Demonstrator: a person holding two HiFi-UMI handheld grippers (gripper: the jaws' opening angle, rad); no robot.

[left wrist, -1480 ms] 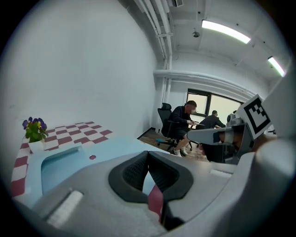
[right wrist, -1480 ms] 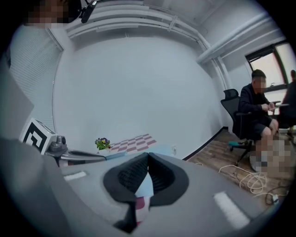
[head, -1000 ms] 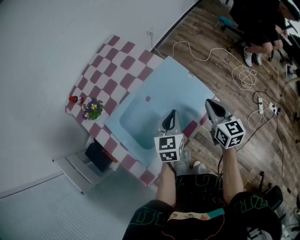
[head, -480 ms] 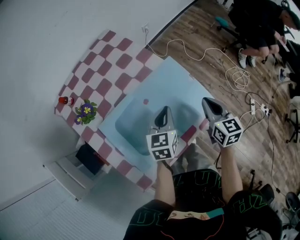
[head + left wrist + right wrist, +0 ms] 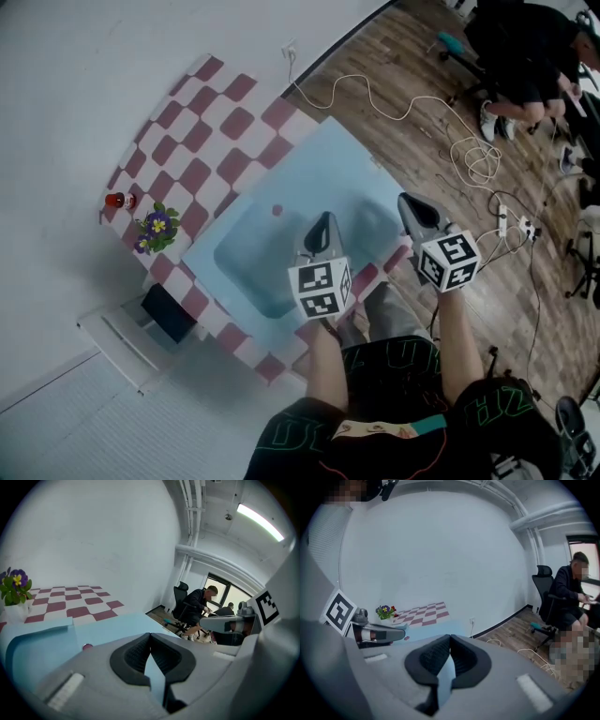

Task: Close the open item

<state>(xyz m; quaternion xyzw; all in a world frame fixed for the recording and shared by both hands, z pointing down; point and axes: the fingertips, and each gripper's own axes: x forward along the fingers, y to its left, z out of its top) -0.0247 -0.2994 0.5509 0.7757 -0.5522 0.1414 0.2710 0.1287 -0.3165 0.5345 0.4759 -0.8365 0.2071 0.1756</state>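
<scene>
Both arms have drifted slightly toward nine o'clock. Left gripper (image 5: pixel 322 225) and right gripper (image 5: pixel 411 208) hang clenched and empty above the pale blue moulded basin top (image 5: pixel 246 258), seemingly in transit. At eight o'clock, well apart, the white pull-out drawer (image 5: pixel 117 345) gapes.

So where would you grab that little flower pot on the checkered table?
Likely low on the flower pot, under the leaves, with jaws level, coming from the light blue tray side. It stands upright, blooms cover its top, and a small red thing sits beside it.
</scene>
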